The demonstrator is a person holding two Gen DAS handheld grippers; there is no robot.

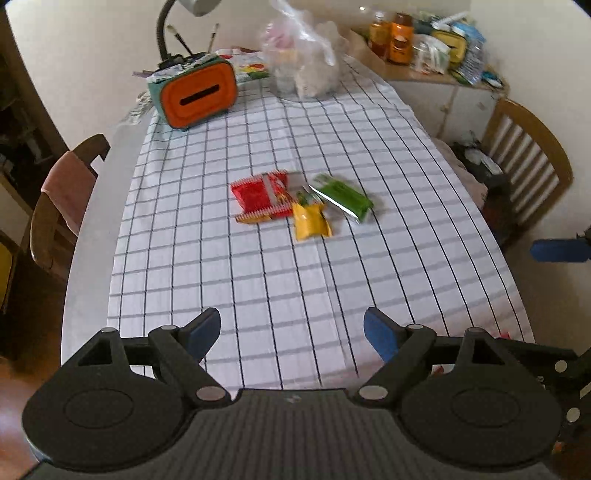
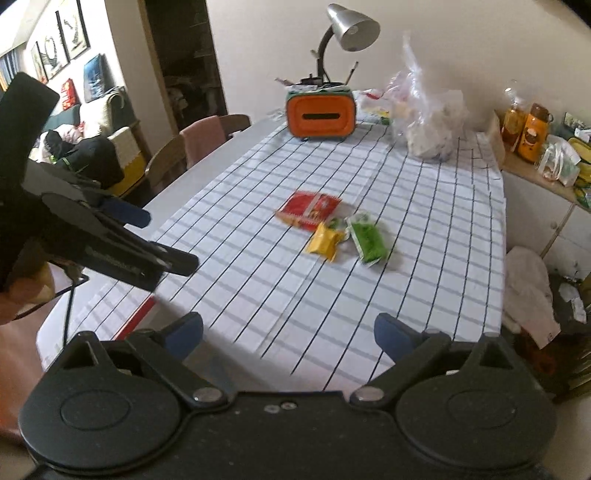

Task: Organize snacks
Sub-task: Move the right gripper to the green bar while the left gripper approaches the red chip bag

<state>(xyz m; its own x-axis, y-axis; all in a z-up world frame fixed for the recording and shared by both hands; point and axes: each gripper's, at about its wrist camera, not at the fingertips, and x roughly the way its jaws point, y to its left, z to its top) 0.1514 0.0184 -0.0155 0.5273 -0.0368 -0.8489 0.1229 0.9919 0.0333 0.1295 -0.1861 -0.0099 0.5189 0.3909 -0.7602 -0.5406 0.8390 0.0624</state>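
Above the near table edge, left gripper (image 1: pixel 291 328) hangs released, nothing between its blue pads (image 1: pixel 380 334). Right gripper (image 2: pixel 288 334) likewise spread wide and empty. Both are well apart from the snacks, pointing down toward them.

Snacks sit mid-cloth (image 1: pixel 258 277) in one loose cluster: red packet (image 1: pixel 260 197), yellow packet (image 1: pixel 310 221), green packet (image 1: pixel 343 197). Yellow touches or overlaps red's corner; a small greenish bit between yellow and green is too blurred to identify.

Risks, as judged:
- Packets crowd each other; closing on one could drag or pinch its neighbour.
- Flat foil lies flush on cloth; pads may catch fabric and bunch it.
- Frames are motion-blurred, so packet edges are uncertain.

Count: 3 clear packets, 1 orange box (image 1: pixel 195 94), 1 lamp (image 2: pixel 349 26), 1 clear bag (image 1: pixel 303 55).
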